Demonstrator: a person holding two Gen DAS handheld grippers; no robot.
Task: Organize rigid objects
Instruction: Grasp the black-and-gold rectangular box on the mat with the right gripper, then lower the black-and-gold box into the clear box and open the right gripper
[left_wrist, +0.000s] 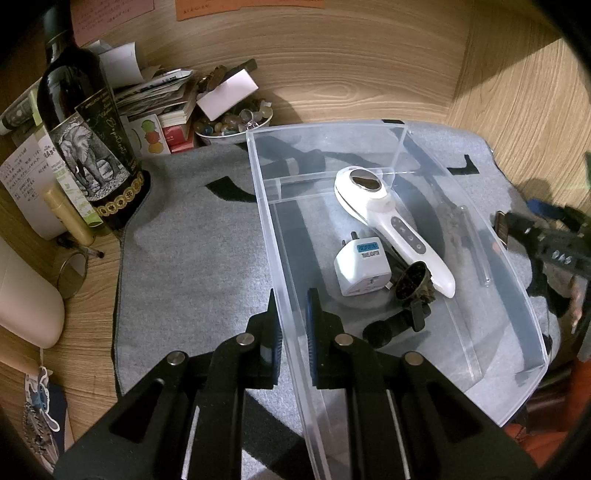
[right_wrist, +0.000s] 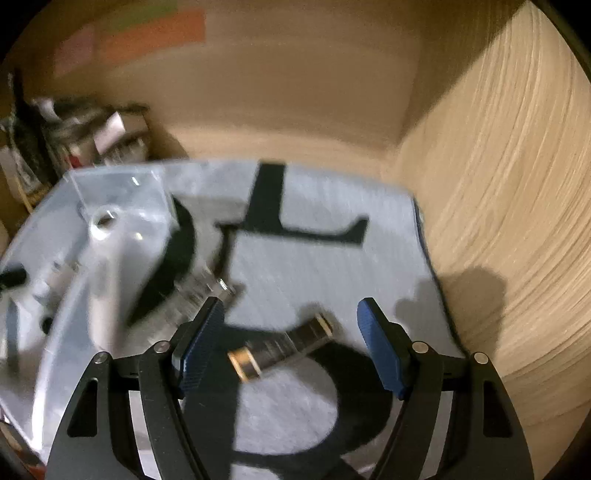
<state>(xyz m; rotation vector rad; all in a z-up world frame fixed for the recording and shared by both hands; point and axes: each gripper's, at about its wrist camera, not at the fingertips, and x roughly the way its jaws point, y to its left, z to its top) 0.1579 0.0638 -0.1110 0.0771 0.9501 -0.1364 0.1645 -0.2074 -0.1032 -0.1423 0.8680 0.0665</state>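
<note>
Left gripper (left_wrist: 293, 314) has its jaws narrowed onto the near-left wall of the clear plastic bin (left_wrist: 266, 206), 1 blue pad outside the wall, 1 inside, clamping it. The bin sits on a grey mat (left_wrist: 192, 266) with black lettering, spread over the wooden tabletop (left_wrist: 92, 280).

Inside the bin: a white handheld device (left_wrist: 391, 225) with a round metal head lies diagonally, buttons facing up. Just beside it, nearer the camera, a white travel adapter (left_wrist: 362, 271) with a blue label. Right of the adapter, touching the device's handle end, is a small black cup-shaped item (left_wrist: 412, 282), and below that a black piece (left_wrist: 391, 325) I can't identify. A clear divider stands across the far end of the bin.

Right gripper (right_wrist: 291, 332), jaws spread wide, holding nothing. The right wrist view is smeared with motion blur. Between and just ahead of its blue pads, on the mat outside the bin, lies a dark cylindrical object with gold ends (right_wrist: 280, 347), tilted diagonally; too blurred to name more closely. The bin is off to that gripper's left.

Behind the mat on the left: a dark wine bottle (left_wrist: 81, 122) with an elephant label, a heap of papers (left_wrist: 155, 88), and a dish of pebbles (left_wrist: 232, 122).
</note>
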